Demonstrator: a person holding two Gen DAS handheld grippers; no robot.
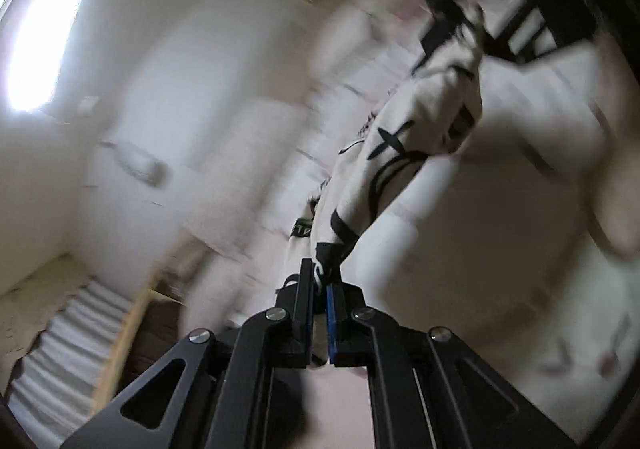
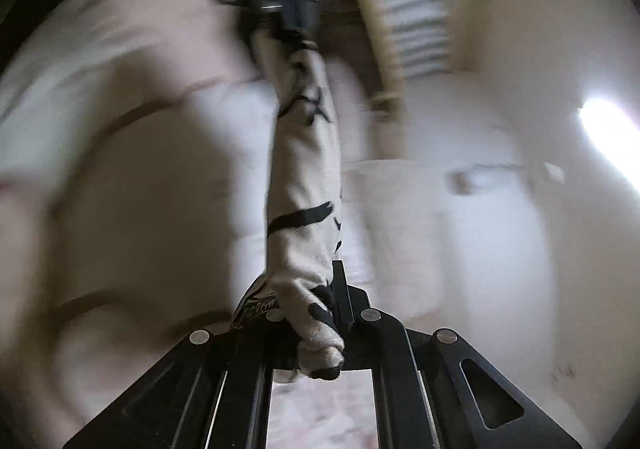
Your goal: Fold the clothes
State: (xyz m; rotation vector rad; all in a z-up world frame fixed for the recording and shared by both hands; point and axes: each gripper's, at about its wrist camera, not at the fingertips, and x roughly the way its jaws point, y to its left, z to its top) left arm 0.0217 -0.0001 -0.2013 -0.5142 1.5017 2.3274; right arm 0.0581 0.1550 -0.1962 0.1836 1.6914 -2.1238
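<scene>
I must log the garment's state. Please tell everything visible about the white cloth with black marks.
The white cloth looks like soft knit fabric with black crosses, lines and bands. It is bunched into a long twisted strand, stretched in the air between the left gripper and the right gripper. Both clamp an end; nothing else visibly touches it. Blur hides finer detail.

This looks like a bedroom in a home, though everything is smeared by motion. Beyond the jaws and off to the left stands a pale wardrobe door point(image 1: 168, 97) with a handle point(image 1: 140, 167). A bright light point(image 1: 48, 37) glares at the far left. Below left of the jaws, a striped mattress point(image 1: 68, 345) lies beside a wooden frame rail point(image 1: 128, 333).
</scene>
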